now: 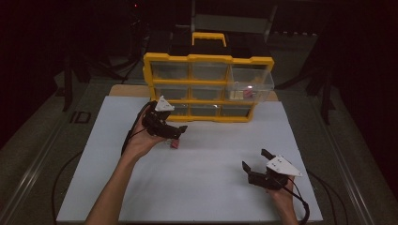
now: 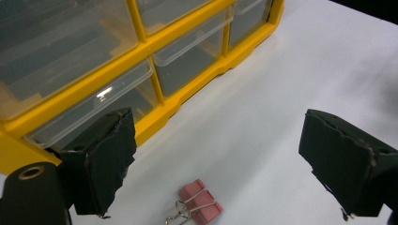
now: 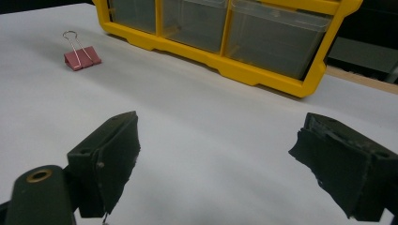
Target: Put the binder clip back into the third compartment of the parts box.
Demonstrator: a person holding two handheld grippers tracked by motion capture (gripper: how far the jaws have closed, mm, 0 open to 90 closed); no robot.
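We hold our left gripper (image 1: 179,132) with jaws wide apart just above the pink clip (image 2: 200,203) lying on the mat (image 1: 211,159) before the organizer (image 1: 206,86), while our right gripper (image 1: 256,159), also open, waits well apart.

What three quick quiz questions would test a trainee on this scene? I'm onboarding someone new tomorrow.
1. True or false: the left gripper is shut on the pink binder clip.
2. Which drawer of the yellow organizer is pulled out: A upper right, B lower left?
3. Fill in: the right gripper has its jaws ____.

Key: 1 false, the open jaws stand apart above the clip; 2 A; 3 open.
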